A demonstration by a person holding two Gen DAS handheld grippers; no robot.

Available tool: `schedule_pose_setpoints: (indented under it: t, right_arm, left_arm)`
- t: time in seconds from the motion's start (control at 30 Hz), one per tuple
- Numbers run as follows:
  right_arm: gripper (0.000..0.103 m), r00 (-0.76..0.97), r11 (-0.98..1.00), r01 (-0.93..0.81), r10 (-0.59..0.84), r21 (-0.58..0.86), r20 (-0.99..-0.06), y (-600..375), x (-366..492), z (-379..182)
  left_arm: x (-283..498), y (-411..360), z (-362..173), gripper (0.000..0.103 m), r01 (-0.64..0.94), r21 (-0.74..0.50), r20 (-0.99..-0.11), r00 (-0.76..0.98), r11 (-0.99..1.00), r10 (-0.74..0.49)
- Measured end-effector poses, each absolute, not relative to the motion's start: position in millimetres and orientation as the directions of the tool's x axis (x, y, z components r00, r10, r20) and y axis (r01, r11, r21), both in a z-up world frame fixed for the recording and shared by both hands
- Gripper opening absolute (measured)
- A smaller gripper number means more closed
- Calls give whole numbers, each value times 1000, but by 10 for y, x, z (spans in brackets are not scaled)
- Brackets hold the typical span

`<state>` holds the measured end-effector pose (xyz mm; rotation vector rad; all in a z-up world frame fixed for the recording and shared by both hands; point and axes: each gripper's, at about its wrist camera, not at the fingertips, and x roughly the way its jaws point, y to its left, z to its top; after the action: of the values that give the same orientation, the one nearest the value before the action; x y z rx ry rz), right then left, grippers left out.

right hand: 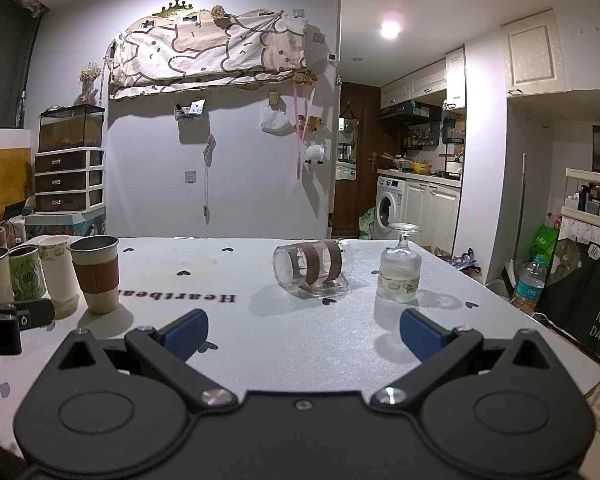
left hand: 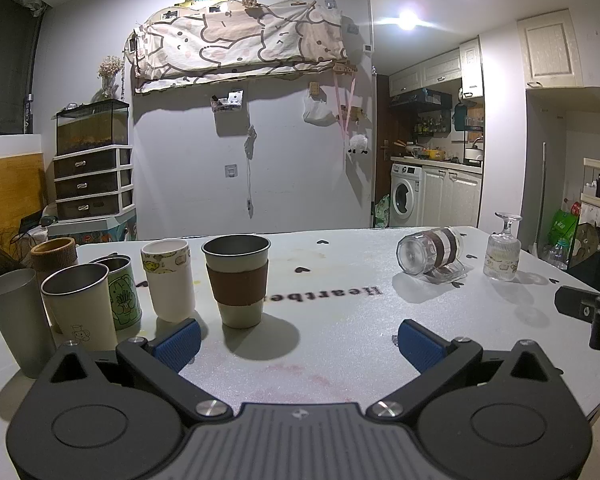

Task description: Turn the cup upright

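Observation:
A clear glass cup with brown bands [right hand: 312, 270] lies on its side on the white table [right hand: 260, 336]; it also shows in the left wrist view [left hand: 430, 254]. A stemmed glass [right hand: 400, 270] stands upside down to its right, also in the left wrist view [left hand: 502, 254]. My right gripper [right hand: 304, 332] is open and empty, a little in front of both glasses. My left gripper [left hand: 298, 342] is open and empty, just in front of an upright cup with a brown sleeve [left hand: 238, 280].
Several upright cups stand in a group at the table's left [left hand: 88, 300], seen also in the right wrist view [right hand: 24, 272]. The right gripper's body shows at the left wrist view's right edge [left hand: 592, 312]. The table edge drops off at right [right hand: 540, 320].

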<state>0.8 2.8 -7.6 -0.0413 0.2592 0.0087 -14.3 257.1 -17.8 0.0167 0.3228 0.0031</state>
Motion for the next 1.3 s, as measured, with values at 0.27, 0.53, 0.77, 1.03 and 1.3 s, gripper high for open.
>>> schedule_pose_setpoints:
  t: [0.27,0.53,0.77,1.03,1.3]
  right_arm:
    - [103,966,999,-14,3,-40,-258,29,8,-73]
    - [103,966,999,-14,3,-41,-258,29,9,-73]
    - [103,966,999,-14,3,-41,-259,32,12,-80]
    - [103,966,999,-15,3,-42,-258,94,13,-130]
    - [103,966,999,-15,3,-43,-258,102,14,-143]
  left_arm:
    - [-140,2572,-181,103,-1,17,-318,948,1000,6]
    - [-140,2572,-180,103,-1,17,-318,948,1000,6]
    - [-140,2575,-180,103,0,18,-318,948,1000,6]
    - [-137,2575,-183,103,0,18,-319,948,1000,6]
    - [-133,2580,-175,103,0,18,-319,948,1000,6]
